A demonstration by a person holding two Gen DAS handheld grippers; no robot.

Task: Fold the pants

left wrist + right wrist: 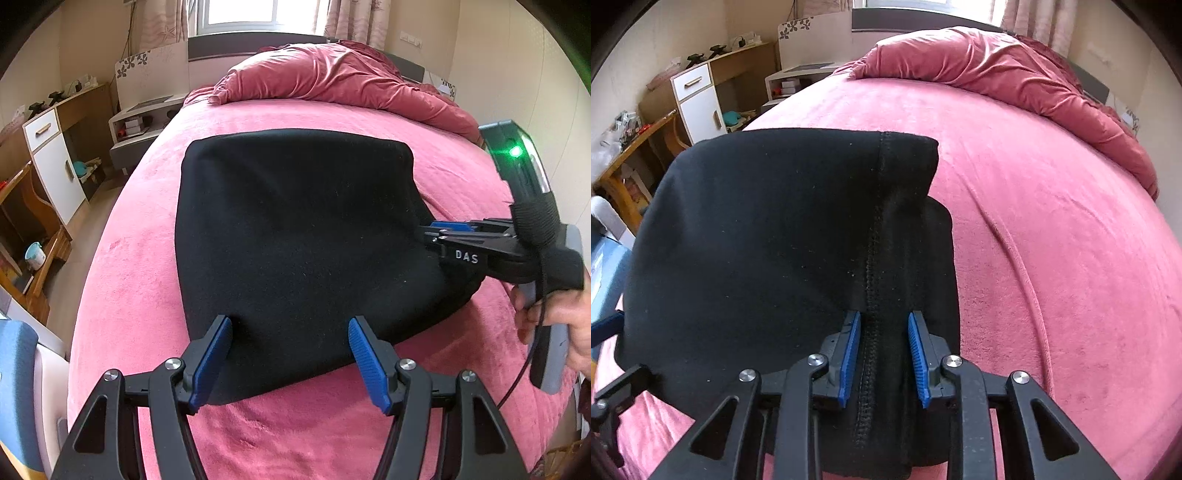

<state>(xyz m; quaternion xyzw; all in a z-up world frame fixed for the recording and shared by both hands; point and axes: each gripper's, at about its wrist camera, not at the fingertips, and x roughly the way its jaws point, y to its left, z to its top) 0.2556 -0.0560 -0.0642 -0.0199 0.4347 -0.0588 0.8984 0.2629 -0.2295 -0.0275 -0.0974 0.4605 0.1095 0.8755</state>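
The black pants [295, 229] lie folded into a compact rectangle on the pink bed cover [147, 229]. My left gripper [290, 325] is open, its blue pads straddling the near edge of the pants. My right gripper [882, 325] has its jaws partly apart around a seamed fold of the pants [775, 229], with the cloth between the pads; it also shows in the left wrist view [439, 230] at the right edge of the pants. I cannot tell whether the pads are pressing the cloth.
A rumpled red duvet [332, 77] lies across the head of the bed. A wooden desk and white cabinet [48, 155] stand left of the bed, with a low white shelf [144, 122] beyond. A window [255, 14] is behind the headboard.
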